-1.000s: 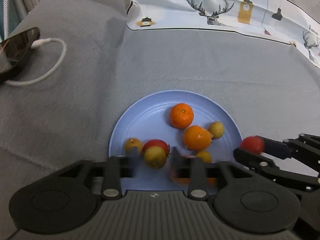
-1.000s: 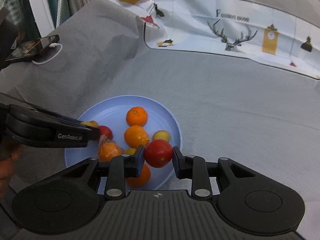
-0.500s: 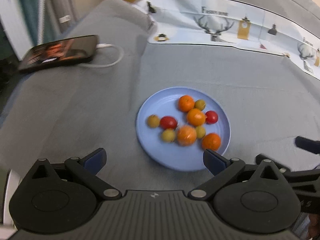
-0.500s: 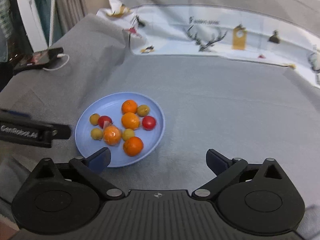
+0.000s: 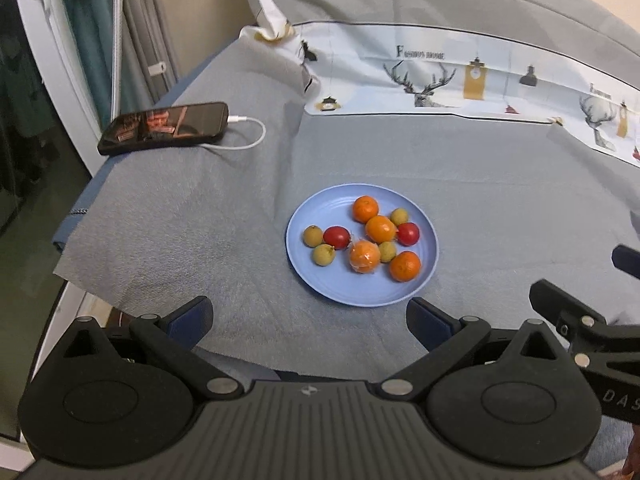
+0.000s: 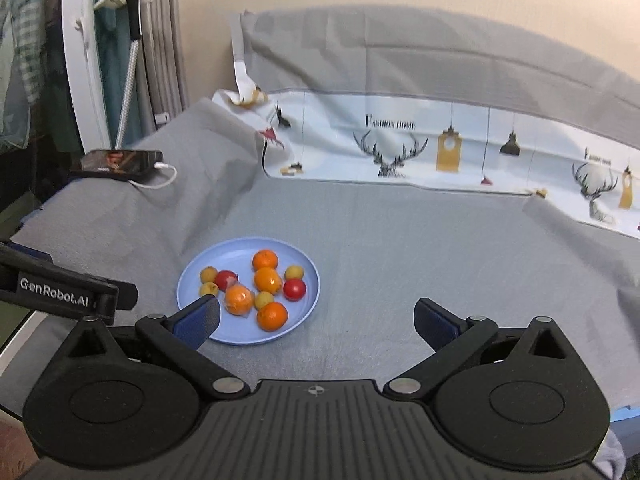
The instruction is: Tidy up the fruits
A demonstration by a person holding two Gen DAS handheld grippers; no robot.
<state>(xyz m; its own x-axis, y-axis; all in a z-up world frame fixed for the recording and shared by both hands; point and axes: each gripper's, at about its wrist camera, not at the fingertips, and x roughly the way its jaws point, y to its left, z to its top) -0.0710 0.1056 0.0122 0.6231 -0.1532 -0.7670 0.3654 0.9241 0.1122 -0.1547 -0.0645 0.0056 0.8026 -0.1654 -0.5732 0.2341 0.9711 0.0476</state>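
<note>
A light blue plate (image 5: 308, 276) (image 6: 192, 272) rests on the grey cloth. On it lie several oranges (image 5: 365, 209) (image 6: 272, 315), two red tomatoes (image 5: 336, 237) (image 6: 295, 289) and several small yellow-green fruits (image 5: 323, 255) (image 6: 209, 274); one orange (image 5: 364, 256) is in clear wrap. My left gripper (image 5: 310, 318) hangs open, back from the plate's near edge, with nothing between its fingers. Also open and empty, my right gripper (image 6: 318, 318) is above the cloth to the plate's right, its left finger (image 6: 198, 322) overlapping the plate's near rim in the picture.
A black phone (image 5: 166, 127) (image 6: 116, 162) on a white cable lies at the cloth's left edge, where the table drops off. A printed white cloth (image 5: 460, 80) runs along the back. The other gripper's arm (image 6: 68, 294) reaches in from the left in the right wrist view.
The right gripper let go of a red tomato onto the plate. Both grippers opened wide, then rose and drew back, so the plate now looks smaller and farther.
</note>
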